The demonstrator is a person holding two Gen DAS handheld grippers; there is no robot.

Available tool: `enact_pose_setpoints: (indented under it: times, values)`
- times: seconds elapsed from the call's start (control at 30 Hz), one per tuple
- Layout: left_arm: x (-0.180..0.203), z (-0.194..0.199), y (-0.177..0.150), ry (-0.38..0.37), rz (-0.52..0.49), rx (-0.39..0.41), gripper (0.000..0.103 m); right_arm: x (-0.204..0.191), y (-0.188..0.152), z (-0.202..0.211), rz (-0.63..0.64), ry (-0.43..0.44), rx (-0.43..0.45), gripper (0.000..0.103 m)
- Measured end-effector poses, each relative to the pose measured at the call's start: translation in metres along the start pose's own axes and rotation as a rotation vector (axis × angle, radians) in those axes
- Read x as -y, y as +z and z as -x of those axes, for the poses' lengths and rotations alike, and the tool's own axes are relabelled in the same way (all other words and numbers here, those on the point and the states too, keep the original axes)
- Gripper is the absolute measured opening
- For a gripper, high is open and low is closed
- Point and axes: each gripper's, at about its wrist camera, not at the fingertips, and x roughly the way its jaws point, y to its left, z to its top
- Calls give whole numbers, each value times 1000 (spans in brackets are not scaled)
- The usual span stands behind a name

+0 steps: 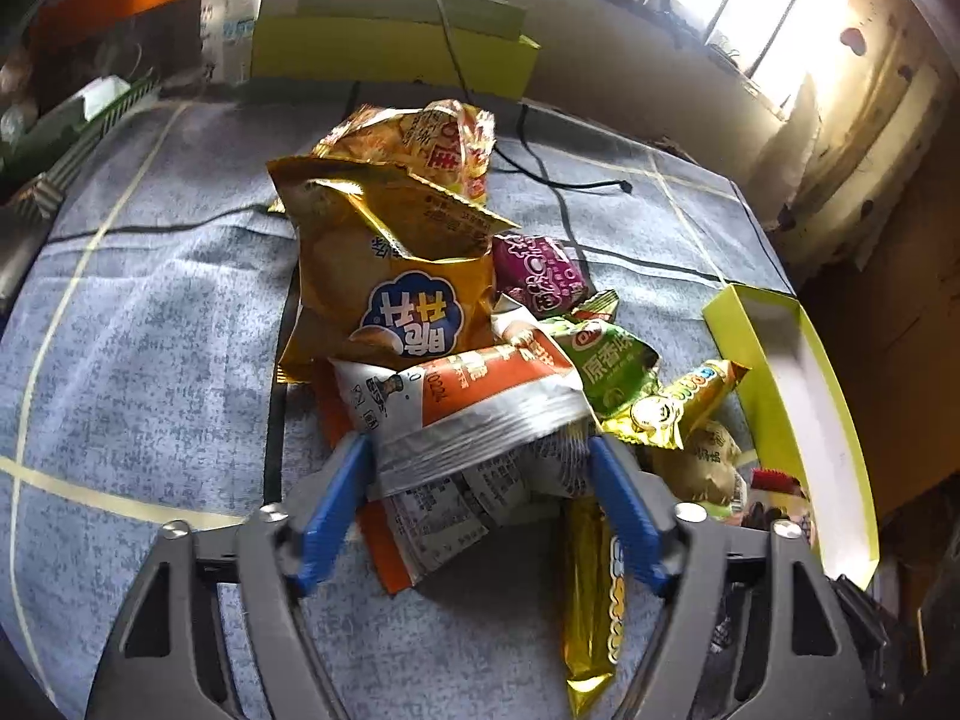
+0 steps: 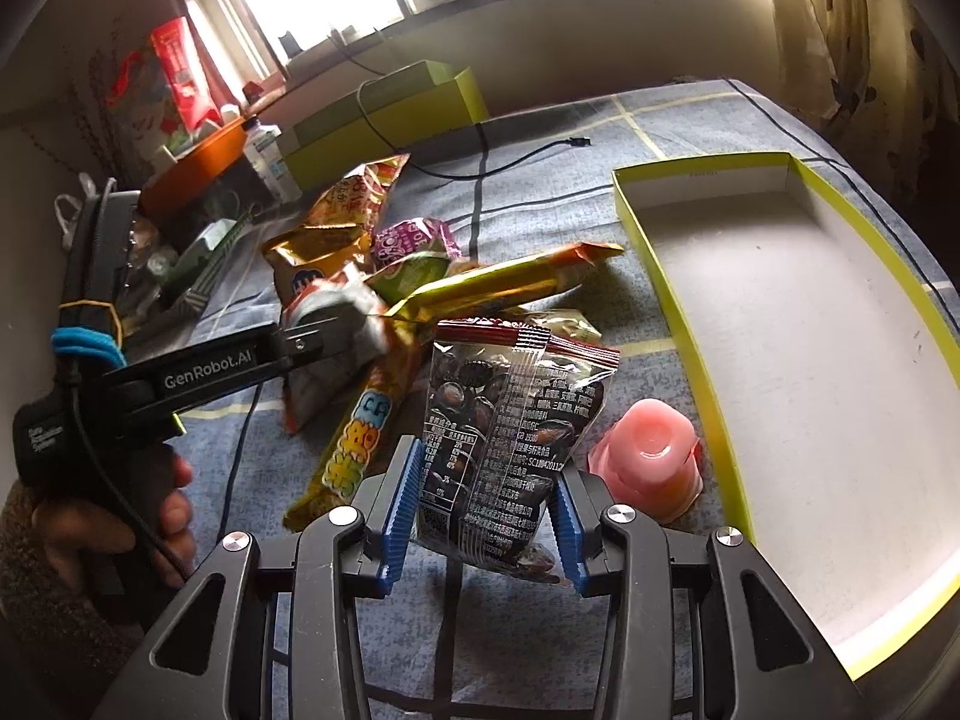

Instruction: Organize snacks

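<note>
Left claw (image 1: 480,480): blue pads (image 1: 333,504) spread wide, one each side of the orange-and-silver bag (image 1: 474,402); whether the pads press on it I cannot tell.
Right claw (image 2: 483,510): clamped on the lower end of the dark bag (image 2: 510,420), which stands upright between the blue pads (image 2: 399,510).
Left tool, seen from right wrist: a hand (image 2: 162,516) grips the black handle at the left; its tip sits in the pile on the silver bag (image 2: 342,324).
Snack pile: mid-surface on the blue cloth (image 1: 150,330). Yellow chip bag (image 1: 390,288) on top at the back, purple pack (image 1: 540,270) and green pack (image 1: 606,360) to its right, long gold stick pack (image 1: 591,600) at the near right edge of the pile.
Jelly cup (image 2: 648,456): pink, upside down, just beside the dark bag and near the tray's left wall.
Tray (image 2: 678,294): shallow, yellow-green rim, white floor, nothing lying in the part seen; right of the pile, its far end near the cloth's right edge.
Open room: bare cloth left of the pile and in front of it; a narrow strip between pile and tray.
Edges: black cable (image 2: 516,156) runs across the far cloth; green box (image 2: 390,114) and white bottle (image 1: 231,6) along the far side; clutter at the far left.
</note>
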Motion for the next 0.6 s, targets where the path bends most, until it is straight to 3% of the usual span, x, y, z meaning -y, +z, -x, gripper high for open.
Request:
enact_pose_setpoints:
  times: [0.07,0.13,0.27,0.33,0.47,0.53,0.6]
  values:
    - [1,0,-1,8,-7,-1,37,0,0,0,4,3,0,38]
    - [1,1,-1,-5,-8,-2,35,-1,0,1,6,3,1,38]
    - [7,8,-5,-12,-26,14,13,1,-1,5,3,2,10,38]
    - [7,11,-8,-20,-17,15,7,1,-2,7,4,2,13,38]
    - [13,15,-19,-114,-46,-17,5,2,-4,12,0,3,18,38]
    - [18,20,-20,-109,-106,-7,7,3,-4,14,-1,2,21,38]
    - [21,22,-15,-43,-190,0,26,5,-5,14,-5,2,20,38]
